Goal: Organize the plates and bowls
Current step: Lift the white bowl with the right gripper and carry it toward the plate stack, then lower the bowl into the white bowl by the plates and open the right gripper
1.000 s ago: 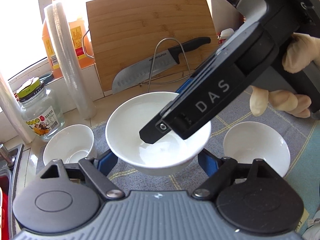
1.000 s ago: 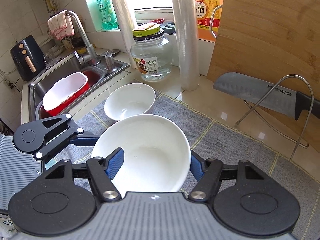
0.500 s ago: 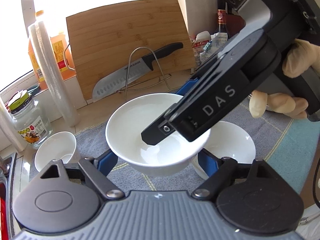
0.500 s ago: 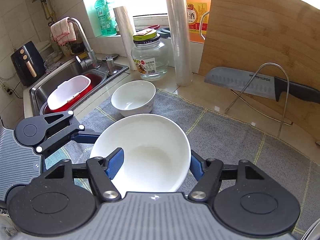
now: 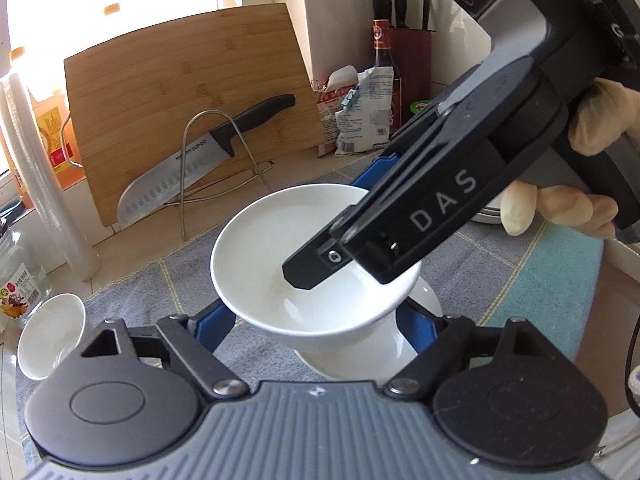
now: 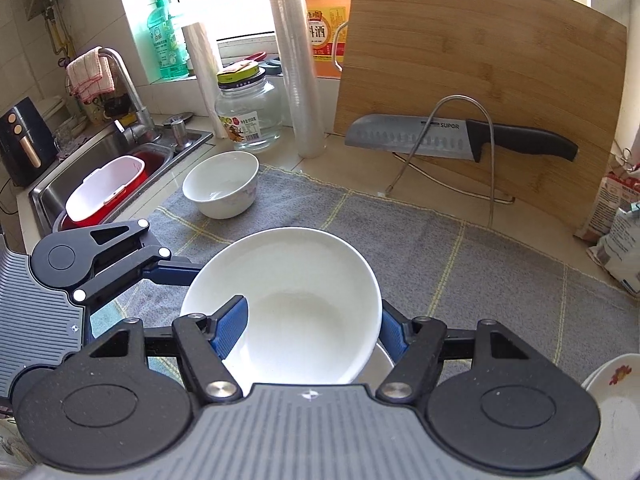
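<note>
A white bowl [image 5: 280, 248] hangs above the grey mat [image 5: 140, 284], held by both grippers. My left gripper [image 5: 314, 320] is shut across its lower body, a blue pad [image 5: 214, 322] pressing each side. My right gripper [image 6: 312, 328] is shut on the bowl's wall [image 6: 288, 280], its left fingertip [image 6: 232, 326] inside and the other outside. Directly under the held bowl sits a second white bowl [image 5: 360, 356] on the mat. A smaller white bowl [image 6: 222, 184] stands at the mat's far left corner.
A bamboo cutting board [image 6: 480, 60] leans at the back with a knife [image 6: 440, 134] on a wire stand. A glass jar [image 6: 248, 116], film rolls and bottles line the sill. The sink [image 6: 120, 168] lies left. A flowered dish [image 6: 612, 392] and bags [image 5: 360, 108] stand right.
Both grippers have carried the white bowl to the right, from beside the small bowl to above the second white bowl. The grip of neither has changed.
</note>
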The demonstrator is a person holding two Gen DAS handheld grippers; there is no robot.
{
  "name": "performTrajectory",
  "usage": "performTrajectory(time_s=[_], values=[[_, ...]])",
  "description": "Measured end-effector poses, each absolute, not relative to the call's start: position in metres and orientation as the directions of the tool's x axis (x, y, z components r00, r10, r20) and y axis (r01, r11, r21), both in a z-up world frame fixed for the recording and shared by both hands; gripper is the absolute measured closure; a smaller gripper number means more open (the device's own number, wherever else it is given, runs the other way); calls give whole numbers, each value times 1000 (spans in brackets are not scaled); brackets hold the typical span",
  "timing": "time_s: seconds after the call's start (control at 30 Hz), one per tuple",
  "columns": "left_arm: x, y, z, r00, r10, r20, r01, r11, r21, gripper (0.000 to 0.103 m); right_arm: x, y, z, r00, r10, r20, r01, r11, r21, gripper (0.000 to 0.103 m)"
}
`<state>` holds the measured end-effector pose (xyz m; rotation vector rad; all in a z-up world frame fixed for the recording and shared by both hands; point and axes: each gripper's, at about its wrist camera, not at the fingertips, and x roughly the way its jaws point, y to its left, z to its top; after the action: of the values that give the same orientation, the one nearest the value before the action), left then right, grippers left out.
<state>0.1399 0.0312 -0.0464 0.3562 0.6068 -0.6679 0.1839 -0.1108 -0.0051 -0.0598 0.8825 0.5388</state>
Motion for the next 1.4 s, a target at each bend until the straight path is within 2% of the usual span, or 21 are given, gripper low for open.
performTrajectory(time_s=[0.5, 1.4], values=[[144, 17, -63, 548, -475, -688, 703, 707, 72, 16, 178, -126, -30, 478, 406, -779, -416, 886, 206, 29], [152, 16, -68, 504, -484, -715, 715, 698, 31, 14, 181, -127, -40, 452, 396, -799, -408, 888, 210, 29]])
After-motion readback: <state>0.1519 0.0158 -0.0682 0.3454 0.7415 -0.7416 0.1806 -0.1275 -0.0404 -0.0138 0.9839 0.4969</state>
